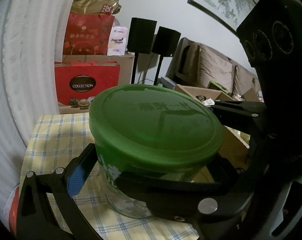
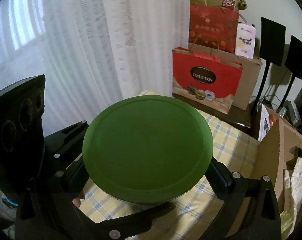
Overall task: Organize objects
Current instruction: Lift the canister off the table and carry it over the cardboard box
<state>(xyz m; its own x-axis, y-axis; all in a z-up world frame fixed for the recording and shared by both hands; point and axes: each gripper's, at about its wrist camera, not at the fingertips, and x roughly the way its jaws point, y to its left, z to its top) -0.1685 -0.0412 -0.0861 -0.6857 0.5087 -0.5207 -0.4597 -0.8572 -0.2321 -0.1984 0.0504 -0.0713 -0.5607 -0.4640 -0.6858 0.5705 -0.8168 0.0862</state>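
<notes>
— So, where's the jar (image 1: pixel 131 190) sitting?

— On the checked cloth (image 1: pixel 56 136), upright, with its green lid (image 1: pixel 155 124) on. I see clear glass below the lid and a green label on the side.

— And my left gripper (image 1: pixel 151 172)?

— It's around the jar just under the lid. I see the blue pad (image 1: pixel 79 178) of one finger against the glass on the left side of the jar, and the other finger pressed in on the right. I read it as clamped on the jar.

— The right gripper (image 2: pixel 149 172)?

— From its own camera I see the lid (image 2: pixel 147 148) filling the gap between its fingers, one finger at each side of the lid's rim. The lid hides where the pads meet it, so I cannot tell whether it grips or only brackets it.

— What's near the jar?

— Behind it, a red bag (image 2: pixel 207 82) marked COLLECTION leans on a brown carton (image 2: pixel 249 80), with another red bag (image 2: pixel 213 32) on top. Two black speakers (image 2: pixel 273 40) stand right of those. A white curtain (image 2: pixel 81 50) hangs behind and left of the jar. Right of the jar, an open cardboard box (image 2: pixel 275 150) sits beside the cloth.
</notes>
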